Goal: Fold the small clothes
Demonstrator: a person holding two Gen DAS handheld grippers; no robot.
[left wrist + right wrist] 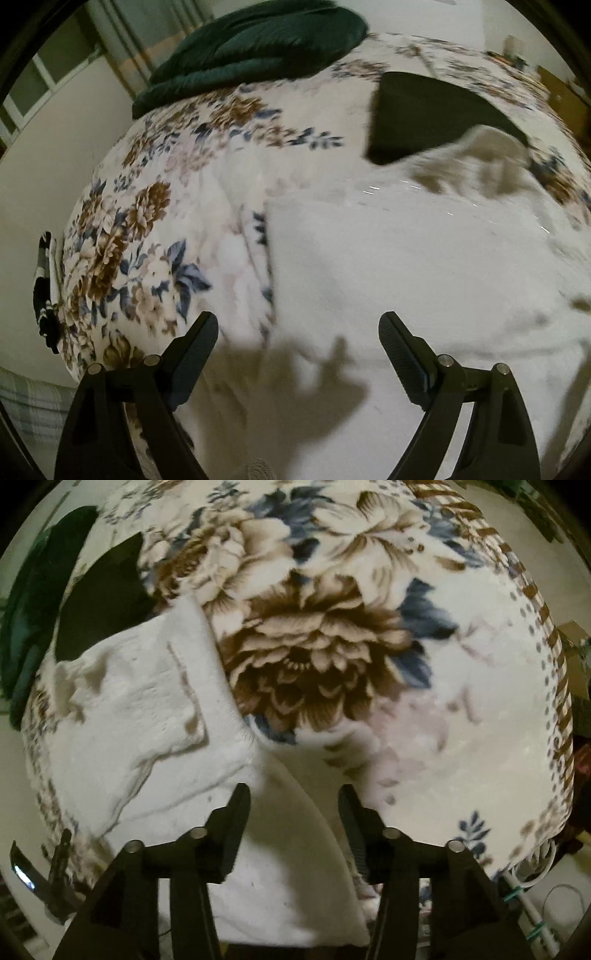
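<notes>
- White garment: pale, soft, fleecy cloth lying on the bed, over the flowered blanket and toward its near edge. In the right wrist view one flap lies turned over the body of the cloth, with a rumpled, bunched part at its far end; the near portion lies smoother. What kind of garment it is cannot be told.
- Progress: judged partly done. One flap seems already laid over; the outline is still uneven and broad, so further folds and some smoothing look to be left.
- Left gripper: jaws spread wide, holding nothing, poised over the near part of the white garment, its shadow falling on the cloth.
- Right gripper: jaws parted, nothing between them, above the near edge of the garment where it meets the blanket.
- Black folded item: flat, dark, lying on the bed just beyond the garment's far end, which overlaps it. Possibly a piece already folded.
- Dark green bundle: thick, heaped at the far edge of the bed, well apart from the work.
</notes>
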